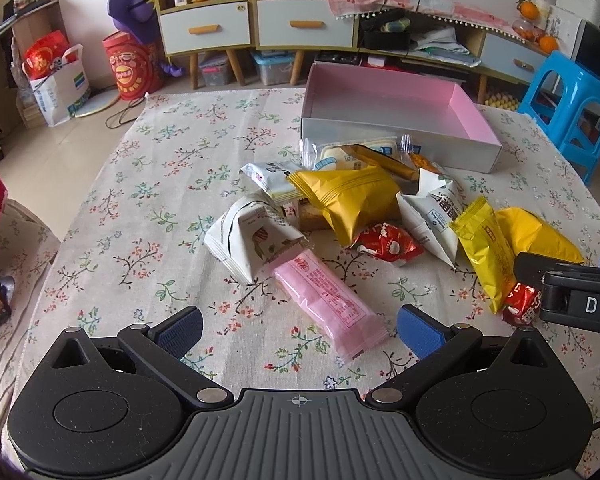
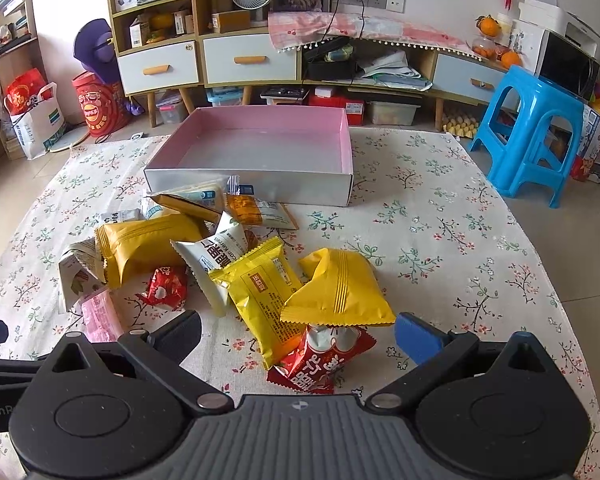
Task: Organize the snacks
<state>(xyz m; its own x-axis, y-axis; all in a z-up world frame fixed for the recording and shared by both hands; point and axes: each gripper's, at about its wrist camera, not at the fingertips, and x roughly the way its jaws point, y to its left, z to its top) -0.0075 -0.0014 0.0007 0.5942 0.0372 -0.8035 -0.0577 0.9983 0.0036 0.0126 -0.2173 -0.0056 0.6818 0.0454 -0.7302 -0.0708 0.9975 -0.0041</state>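
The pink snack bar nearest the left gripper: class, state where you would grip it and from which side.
Grip the pink snack bar across its narrow width near the lower end, coming from above with the open left gripper. That end lies flat and clear; the far end touches the white packet.

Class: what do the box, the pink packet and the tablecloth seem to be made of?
Box: likely cardboard, with thin, flat, sharp-edged walls and a smooth finish.
Pink packet: glossy plastic film, crimped at the ends.
Tablecloth: matte woven fabric, probably cotton or linen, with a floral print.

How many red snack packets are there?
2. One red packet lies mid-pile beside the pink bar; the other red packet sits nearest the right gripper. More may hide underneath.
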